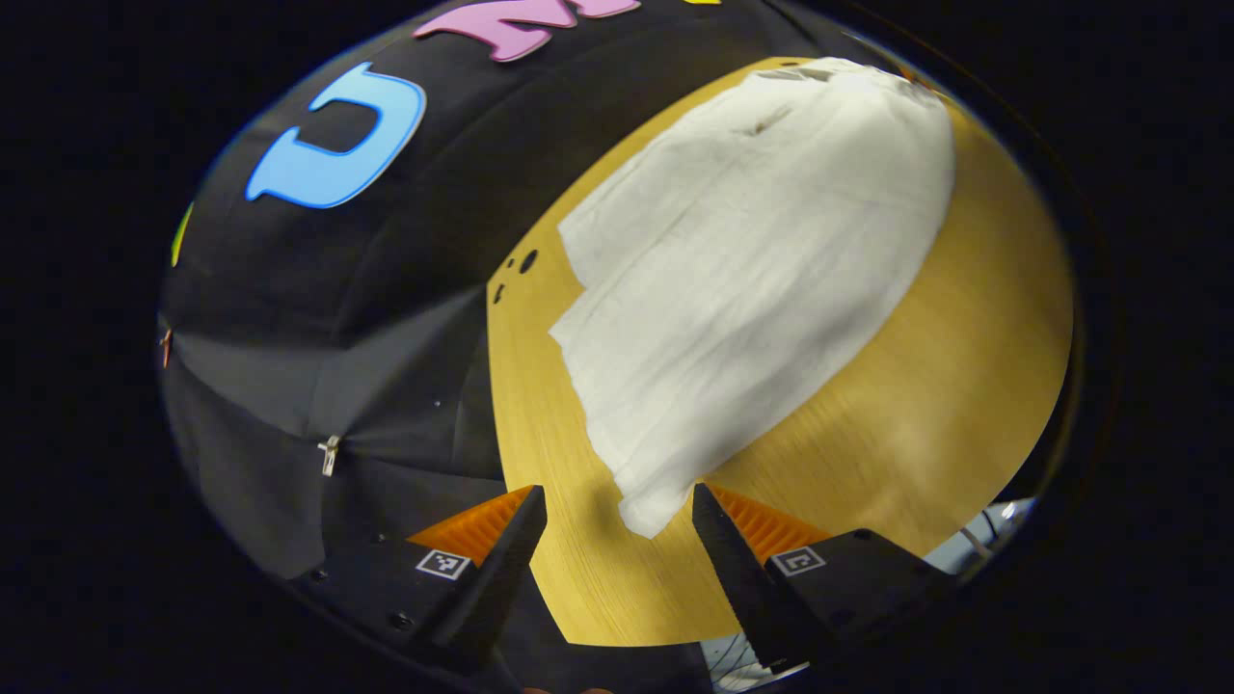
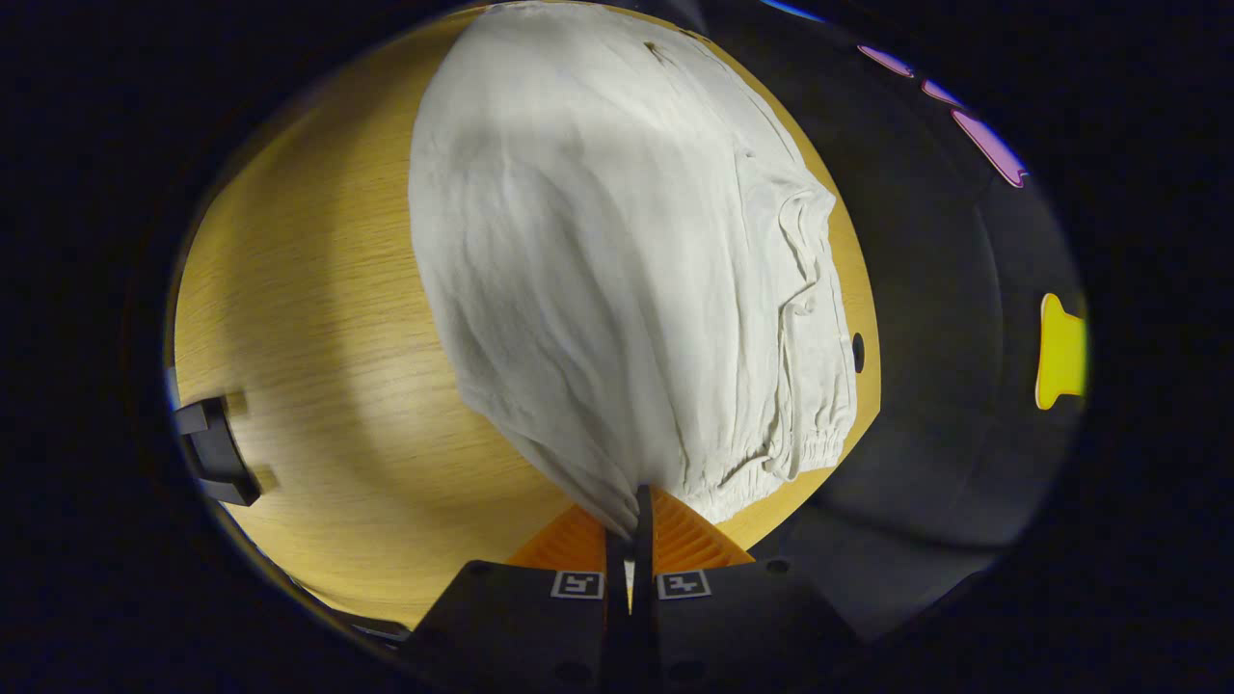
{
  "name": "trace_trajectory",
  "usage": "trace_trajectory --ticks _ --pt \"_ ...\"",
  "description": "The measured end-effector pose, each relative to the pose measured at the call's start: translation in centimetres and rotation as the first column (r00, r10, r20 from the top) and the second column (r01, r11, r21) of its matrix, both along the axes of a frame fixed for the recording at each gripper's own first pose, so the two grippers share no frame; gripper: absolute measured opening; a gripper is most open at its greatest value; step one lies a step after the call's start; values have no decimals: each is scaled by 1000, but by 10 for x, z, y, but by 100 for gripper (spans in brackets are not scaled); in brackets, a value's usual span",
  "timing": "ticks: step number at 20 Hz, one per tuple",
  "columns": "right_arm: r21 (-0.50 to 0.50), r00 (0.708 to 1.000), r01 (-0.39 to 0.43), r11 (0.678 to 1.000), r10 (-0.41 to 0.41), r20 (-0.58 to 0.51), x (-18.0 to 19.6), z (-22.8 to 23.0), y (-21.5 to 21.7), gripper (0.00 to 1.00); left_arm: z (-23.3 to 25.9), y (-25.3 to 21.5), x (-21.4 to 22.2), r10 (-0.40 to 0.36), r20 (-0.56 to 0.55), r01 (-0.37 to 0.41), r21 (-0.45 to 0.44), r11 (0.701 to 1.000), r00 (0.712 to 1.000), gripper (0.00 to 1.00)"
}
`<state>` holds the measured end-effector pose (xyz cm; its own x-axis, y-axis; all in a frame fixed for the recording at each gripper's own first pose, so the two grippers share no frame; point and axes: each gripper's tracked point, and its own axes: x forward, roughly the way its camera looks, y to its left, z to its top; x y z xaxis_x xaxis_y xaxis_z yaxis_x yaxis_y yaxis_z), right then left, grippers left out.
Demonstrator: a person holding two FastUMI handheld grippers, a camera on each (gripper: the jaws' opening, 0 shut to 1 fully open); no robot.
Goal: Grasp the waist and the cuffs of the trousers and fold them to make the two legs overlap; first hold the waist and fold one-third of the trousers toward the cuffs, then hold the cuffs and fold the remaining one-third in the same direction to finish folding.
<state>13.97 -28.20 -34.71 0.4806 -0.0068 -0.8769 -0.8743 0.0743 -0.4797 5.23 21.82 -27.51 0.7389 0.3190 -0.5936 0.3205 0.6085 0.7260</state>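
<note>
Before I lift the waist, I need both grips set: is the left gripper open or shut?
Open. In the left gripper view the left gripper has its fingers spread around the trousers corner, not pressing it.

a light wooden table (image 1: 925, 405) with small round holes stands against the black cloth wall (image 1: 318, 318).

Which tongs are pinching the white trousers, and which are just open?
The right tongs are shut on the trousers, pinching the cloth near the gathered waist. The left tongs are open, with a trouser corner lying between them, not gripped.
</note>
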Motion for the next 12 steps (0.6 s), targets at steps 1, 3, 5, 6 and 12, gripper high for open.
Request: trace_trajectory --ticks 1,3,5,6,12 --pt "-9 1000 1 1000 -1 -3 0 1 0 5 -7 0 0 -44 -40 44 24 999 998 97" --pt "-18 1000 5 1000 -5 -5 -1 0 -1 5 -21 2 1 -126 -123 135 71 988 984 97" --pt "-24 1000 -4 1000 4 0 -1 1 0 5 -24 6 8 -178 -157 197 120 973 971 96" --pt "-25 1000 -8 1000 8 3 -1 0 -1 5 -23 6 11 -190 -166 212 125 969 968 95" --pt "-37 999 -27 999 28 18 -1 0 -1 5 -32 3 53 -263 -275 316 169 934 925 74"
